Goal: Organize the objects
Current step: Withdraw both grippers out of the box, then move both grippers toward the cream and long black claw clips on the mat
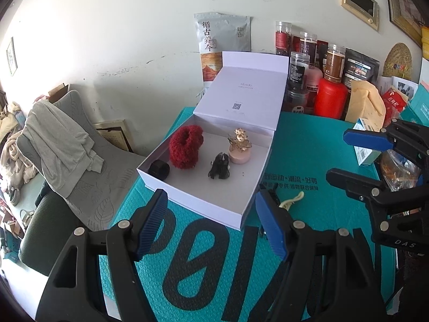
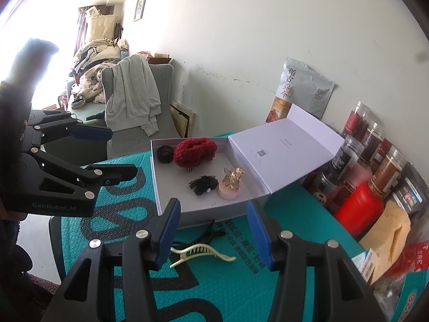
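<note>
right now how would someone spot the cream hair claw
Find the open white box on the teal mat. Just outside its near wall, two hair claws lie on the mat. The cream hair claw is the pale, toothed one nearest the right tool; the black clip beside it is dark.

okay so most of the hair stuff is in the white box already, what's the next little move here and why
Probably bring the right gripper down onto the cream claw clip on the teal mat. It lies outside the white box, just beyond the open, empty jaws, while the red scrunchie and other pieces already sit inside. A black clip beside it would follow.
</note>
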Available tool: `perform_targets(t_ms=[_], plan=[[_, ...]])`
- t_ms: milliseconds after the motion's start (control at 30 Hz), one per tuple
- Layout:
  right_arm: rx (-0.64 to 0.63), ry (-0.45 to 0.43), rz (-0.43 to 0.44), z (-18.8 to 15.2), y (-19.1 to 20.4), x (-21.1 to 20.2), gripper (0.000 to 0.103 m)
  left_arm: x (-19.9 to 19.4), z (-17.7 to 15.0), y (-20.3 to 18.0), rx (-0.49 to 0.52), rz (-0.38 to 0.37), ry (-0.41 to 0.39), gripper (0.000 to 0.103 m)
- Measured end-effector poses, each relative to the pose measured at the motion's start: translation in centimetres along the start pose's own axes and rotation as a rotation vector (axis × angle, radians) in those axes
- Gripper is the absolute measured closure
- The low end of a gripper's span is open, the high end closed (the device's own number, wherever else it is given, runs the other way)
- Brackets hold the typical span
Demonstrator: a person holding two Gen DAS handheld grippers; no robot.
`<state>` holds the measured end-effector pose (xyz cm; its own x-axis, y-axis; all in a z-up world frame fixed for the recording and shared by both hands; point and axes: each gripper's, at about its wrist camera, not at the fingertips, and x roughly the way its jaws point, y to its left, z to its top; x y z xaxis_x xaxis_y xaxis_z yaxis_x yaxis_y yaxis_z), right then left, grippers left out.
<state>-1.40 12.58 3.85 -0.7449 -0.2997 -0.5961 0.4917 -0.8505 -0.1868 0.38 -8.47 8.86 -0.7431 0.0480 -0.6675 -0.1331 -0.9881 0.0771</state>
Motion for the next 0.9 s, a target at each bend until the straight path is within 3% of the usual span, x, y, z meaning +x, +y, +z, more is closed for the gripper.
perform_targets(t_ms=[333,900], plan=[[0.051,0.055,0.005,-3.3,0.7,0.4,0.046,0.9,-3.4,-1.5,0.011,-0.025,0.052,0.036],[0.123,0.192,0.005,-8.4,1.4,4.0,0.046,6.5,-8.1,-3.2,0.025,-0.136,0.131,0.036]])
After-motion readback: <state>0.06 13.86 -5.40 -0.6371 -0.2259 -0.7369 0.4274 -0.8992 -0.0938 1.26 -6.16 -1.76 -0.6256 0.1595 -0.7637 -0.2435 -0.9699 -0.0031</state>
